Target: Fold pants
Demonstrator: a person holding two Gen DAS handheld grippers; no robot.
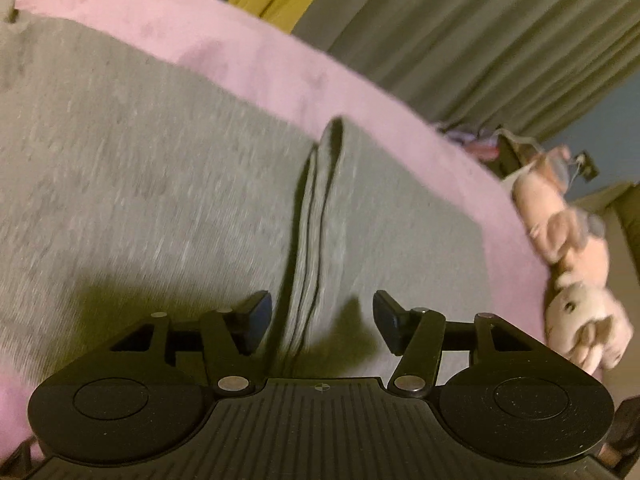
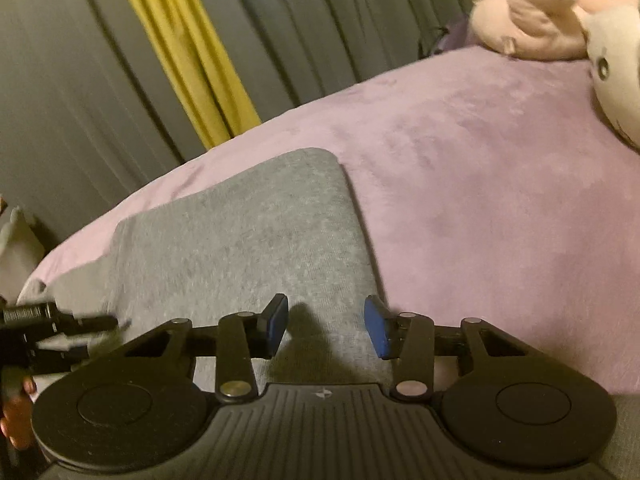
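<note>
Grey pants (image 1: pixel 140 184) lie folded on a pink blanket (image 1: pixel 280 68). In the left wrist view a layered fold edge (image 1: pixel 316 220) runs from the far side toward the camera. My left gripper (image 1: pixel 320 308) hovers over this edge, open, one pad on each side and neither touching it. In the right wrist view the folded pants (image 2: pixel 248 240) show a rounded far corner. My right gripper (image 2: pixel 326 308) is open above their near right part, with nothing pinched. The left gripper (image 2: pixel 60 328) also shows at the left edge there, over the cloth.
A pink and white plush toy (image 1: pixel 576 280) lies at the blanket's right end, also seen as the plush toy (image 2: pixel 540 20) in the right wrist view. Grey curtains (image 1: pixel 460 40) with a yellow strip (image 2: pixel 188 52) hang behind. Bare blanket (image 2: pixel 480 180) spreads right of the pants.
</note>
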